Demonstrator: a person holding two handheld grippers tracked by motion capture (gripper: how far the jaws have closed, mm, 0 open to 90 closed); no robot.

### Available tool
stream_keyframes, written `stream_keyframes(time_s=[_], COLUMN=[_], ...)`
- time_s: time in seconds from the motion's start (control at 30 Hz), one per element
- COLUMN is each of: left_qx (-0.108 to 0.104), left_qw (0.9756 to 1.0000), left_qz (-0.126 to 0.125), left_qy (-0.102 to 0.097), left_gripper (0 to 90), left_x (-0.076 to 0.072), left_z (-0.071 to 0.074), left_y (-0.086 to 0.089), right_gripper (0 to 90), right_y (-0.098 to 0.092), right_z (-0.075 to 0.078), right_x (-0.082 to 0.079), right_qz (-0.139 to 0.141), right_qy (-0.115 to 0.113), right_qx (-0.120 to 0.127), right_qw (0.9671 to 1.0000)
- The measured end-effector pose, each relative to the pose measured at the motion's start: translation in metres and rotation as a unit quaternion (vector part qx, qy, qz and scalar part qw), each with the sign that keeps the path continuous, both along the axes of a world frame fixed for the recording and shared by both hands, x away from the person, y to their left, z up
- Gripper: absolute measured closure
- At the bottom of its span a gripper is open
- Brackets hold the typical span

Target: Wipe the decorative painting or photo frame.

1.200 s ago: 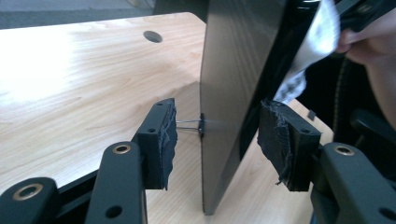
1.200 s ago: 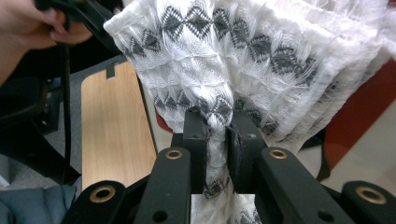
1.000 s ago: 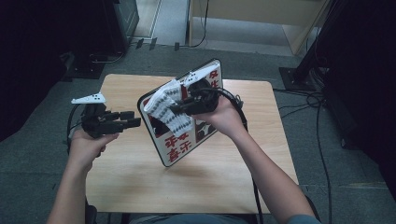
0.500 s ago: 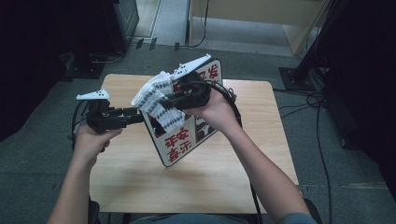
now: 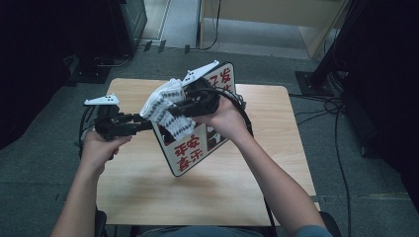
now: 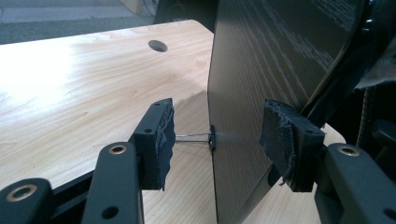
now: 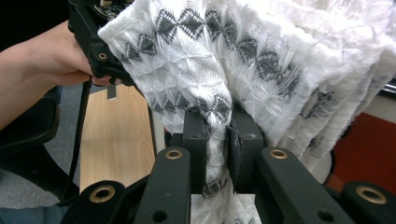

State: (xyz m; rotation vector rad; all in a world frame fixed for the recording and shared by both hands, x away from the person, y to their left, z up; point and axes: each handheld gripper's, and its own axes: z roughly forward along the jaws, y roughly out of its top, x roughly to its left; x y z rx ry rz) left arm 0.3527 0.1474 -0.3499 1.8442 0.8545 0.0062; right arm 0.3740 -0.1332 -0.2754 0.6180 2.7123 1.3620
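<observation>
At the centre of the high view a flat rectangular board with a white face, black border and red characters (image 5: 190, 148) stands tilted on the light wooden table (image 5: 148, 197), its lower corner down near the tabletop and its upper end raised toward the top of the frame. It seems propped this way so that its face can be reached with the cloth.

The right gripper (image 7: 216, 140) has its jaws pinched narrow on a bunched white woven cloth with grey diamond patterning (image 7: 243, 60), which spills above and to the right of the jaws in the right gripper view. In the high view the cloth (image 5: 165, 106) hangs against the upper part of the board's face, probably to wipe it.

The left gripper (image 6: 215, 135) comes in from the left of the high view, and its jaws stand wide, one on either side of the board's dark wood-grained back edge (image 6: 280, 56) without touching it (a thin wire juts from the edge between them). My guess is that it is there to steady the board while the cloth works.
</observation>
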Motion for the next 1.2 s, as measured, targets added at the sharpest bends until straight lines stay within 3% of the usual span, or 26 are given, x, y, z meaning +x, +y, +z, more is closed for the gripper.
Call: stream_keyframes(time_s=[1.2], left_qx=[-0.006], left_qw=[1.0000], left_qz=[-0.003], left_qy=[0.003], left_gripper=[45.7], left_x=[-0.001], left_z=[-0.002], left_y=[-0.002], right_gripper=[79.1], right_y=[-0.002], right_z=[-0.026], right_x=[-0.007], right_qz=[0.006], right_qy=[-0.002], right_qx=[0.002], right_qw=[1.0000])
